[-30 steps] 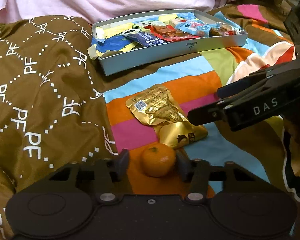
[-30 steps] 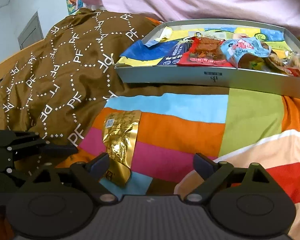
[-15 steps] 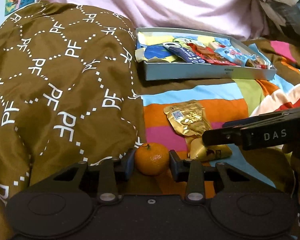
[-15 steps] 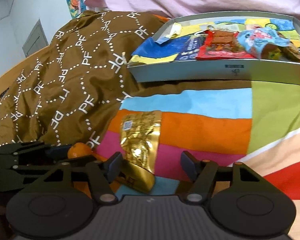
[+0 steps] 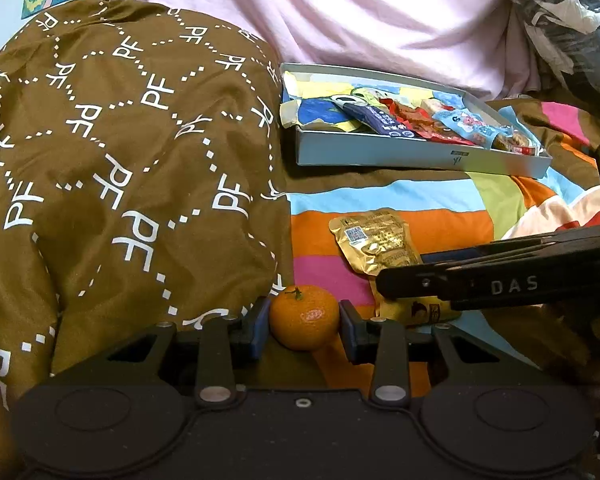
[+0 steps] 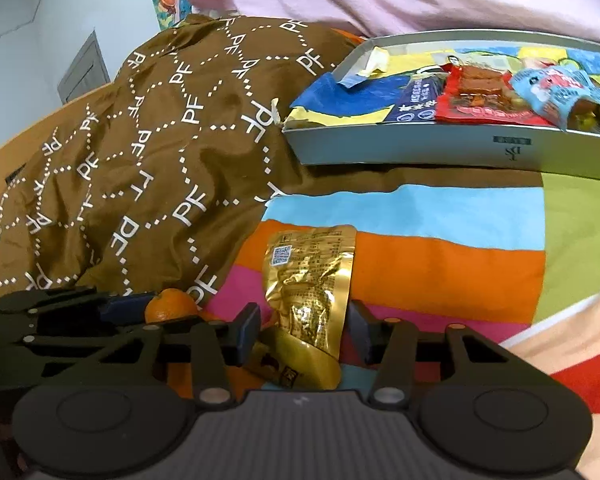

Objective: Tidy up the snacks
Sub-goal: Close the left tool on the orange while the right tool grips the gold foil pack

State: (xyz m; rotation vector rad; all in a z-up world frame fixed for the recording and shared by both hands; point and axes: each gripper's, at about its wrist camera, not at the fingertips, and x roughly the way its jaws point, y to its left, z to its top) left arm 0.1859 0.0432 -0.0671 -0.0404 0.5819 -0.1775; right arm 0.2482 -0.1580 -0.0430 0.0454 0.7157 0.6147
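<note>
A small orange mandarin (image 5: 304,316) lies on the striped sheet, and my left gripper (image 5: 303,320) is shut on it, a pad against each side. Just right of it lies a crumpled gold snack packet (image 6: 308,276). My right gripper (image 6: 304,330) straddles the packet's near end; its jaws are closing and the pads do not visibly press on the foil. In the left wrist view the right gripper's fingers (image 5: 420,280) reach over the gold packet (image 5: 374,240). A shallow grey box (image 5: 380,158) behind holds several flat snack packets.
A brown quilt printed with "PF" (image 5: 120,160) bulges at the left, right up against the mandarin. Pink fabric (image 5: 380,20) rises behind the grey box (image 6: 420,148). The striped sheet (image 6: 440,272) stretches between the box and the grippers.
The left gripper's jaws have closed in on the mandarin and its view has rolled level. The right gripper has shifted left over the gold packet while its jaws narrowed.
</note>
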